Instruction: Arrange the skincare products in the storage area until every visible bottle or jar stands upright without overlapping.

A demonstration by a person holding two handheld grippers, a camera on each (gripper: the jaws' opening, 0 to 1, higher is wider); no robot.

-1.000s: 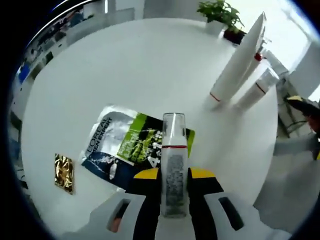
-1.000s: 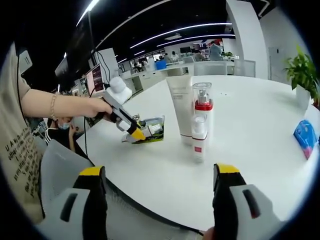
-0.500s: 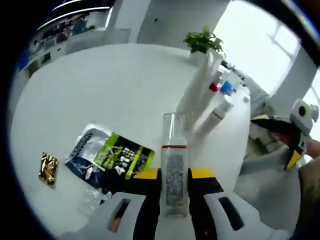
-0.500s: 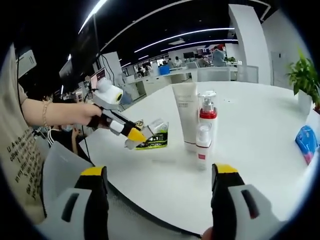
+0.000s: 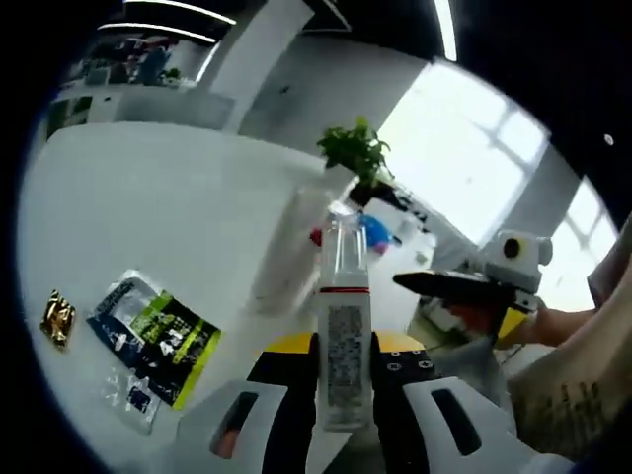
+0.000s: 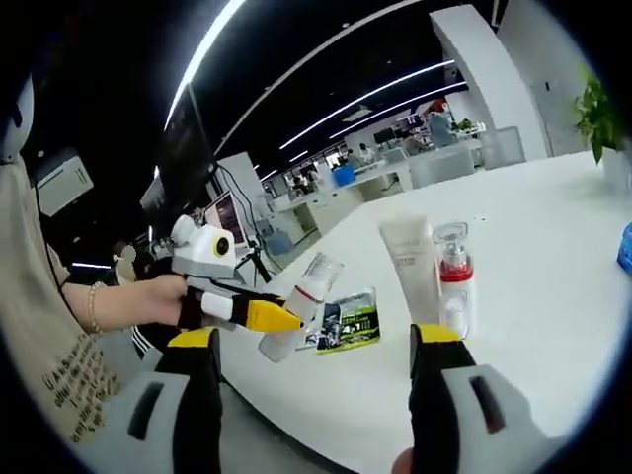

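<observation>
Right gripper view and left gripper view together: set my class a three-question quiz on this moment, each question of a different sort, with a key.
1. True or false: the left hand-held gripper holds a clear-capped bottle off the white table.
2. Multiple choice: what lies flat on the table beside the standing products? A) a green and blue sachet B) a towel C) a comb
3. Fill in: in the right gripper view, the white tube and the red-collared pump bottle stand ____.

Key
1. True; it is clamped between the jaws.
2. A, the sachet.
3. Upright, side by side; the right hand-held gripper is open and empty.
</observation>
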